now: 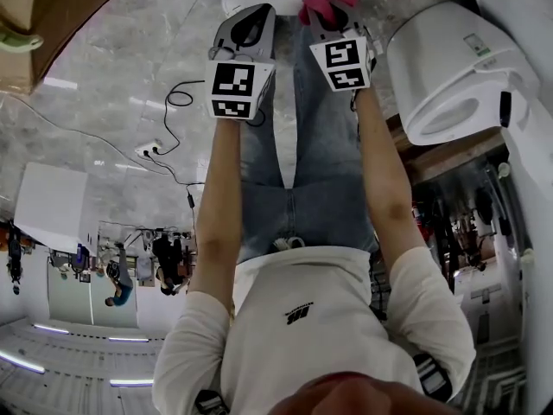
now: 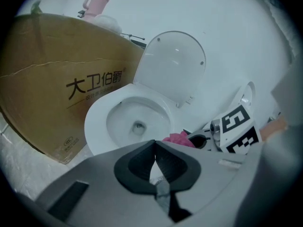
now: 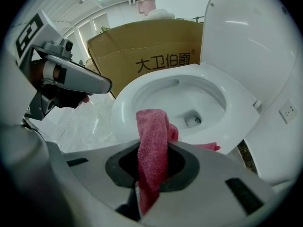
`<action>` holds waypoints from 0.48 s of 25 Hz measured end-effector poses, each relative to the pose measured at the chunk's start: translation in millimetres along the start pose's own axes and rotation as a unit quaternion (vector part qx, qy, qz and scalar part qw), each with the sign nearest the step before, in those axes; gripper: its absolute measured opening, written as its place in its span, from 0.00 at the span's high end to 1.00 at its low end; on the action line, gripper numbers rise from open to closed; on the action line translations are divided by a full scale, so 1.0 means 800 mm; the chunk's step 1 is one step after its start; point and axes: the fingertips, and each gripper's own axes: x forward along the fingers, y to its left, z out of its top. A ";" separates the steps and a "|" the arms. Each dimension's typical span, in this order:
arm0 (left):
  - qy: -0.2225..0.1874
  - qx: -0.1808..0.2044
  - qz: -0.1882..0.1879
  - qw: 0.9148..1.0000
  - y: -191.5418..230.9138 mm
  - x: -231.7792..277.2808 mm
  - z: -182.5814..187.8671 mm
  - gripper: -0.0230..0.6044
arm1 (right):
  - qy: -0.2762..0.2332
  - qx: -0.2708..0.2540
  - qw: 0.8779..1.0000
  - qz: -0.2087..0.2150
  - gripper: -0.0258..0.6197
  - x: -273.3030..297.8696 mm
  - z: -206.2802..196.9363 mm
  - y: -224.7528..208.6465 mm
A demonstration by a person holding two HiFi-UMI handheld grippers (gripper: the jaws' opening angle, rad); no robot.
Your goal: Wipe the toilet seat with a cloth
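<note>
Right gripper view: my right gripper [image 3: 152, 150] is clamped on the pink cloth [image 3: 152, 126]. The cloth runs up between the jaws, a fold sticks out past the tips, and a corner pokes out to the right. Can't tell if it touches the seat.

Left gripper view: my left gripper [image 2: 155, 142] is closed, tips together, nothing in it. It sits beside the right one.

The toilet seat [image 3: 128, 103] is just ahead of both, lying flat on the bowl, with the cloth's fold in front of its near rim. The lid [image 2: 173, 65] is up, leaning back. A cardboard box [image 3: 156, 56] stands just beside the toilet, with a pink cup [image 3: 147, 4] on top.

Head view: both grippers are side by side at arm's length over the grey marble floor [image 1: 130, 76], cloth at the right one's tip. A black cable [image 1: 177, 98] lies on the floor to my left. A second toilet [image 1: 432, 50] stands off to my right.
</note>
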 end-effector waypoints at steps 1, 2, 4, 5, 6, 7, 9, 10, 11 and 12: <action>-0.001 -0.002 0.003 1.000 0.004 -0.003 -0.002 0.95 | 0.001 -0.002 1.000 0.003 0.89 0.001 0.001 0.006; -0.001 -0.005 0.006 1.000 0.007 -0.007 -0.004 0.95 | 0.002 -0.004 1.000 0.006 0.89 0.002 0.002 0.011; -0.003 -0.010 0.012 1.000 0.014 -0.013 -0.006 0.95 | 0.004 -0.007 1.000 0.012 0.89 0.005 0.004 0.019; -0.004 -0.013 0.015 1.000 0.017 -0.016 -0.007 0.95 | 0.005 -0.008 1.000 0.015 0.89 0.006 0.005 0.023; -0.005 -0.016 0.018 1.000 0.020 -0.019 -0.009 0.95 | 0.006 -0.010 1.000 0.017 0.89 0.007 0.006 0.027; -0.006 -0.019 0.021 1.000 0.024 -0.022 -0.010 0.95 | 0.007 -0.012 1.000 0.020 0.89 0.008 0.007 0.031; -0.009 -0.025 0.028 0.999 0.032 -0.028 -0.012 0.95 | 0.009 -0.017 0.999 0.027 0.89 0.011 0.011 0.040; -0.011 -0.029 0.031 0.999 0.036 -0.031 -0.014 0.95 | 0.010 -0.021 0.999 0.030 0.89 0.013 0.013 0.044; -0.012 -0.032 0.035 0.999 0.039 -0.033 -0.014 0.95 | 0.010 -0.025 0.999 0.034 0.89 0.015 0.016 0.049; -0.014 -0.036 0.038 0.999 0.043 -0.036 -0.015 0.95 | 0.011 -0.029 0.999 0.038 0.89 0.017 0.018 0.054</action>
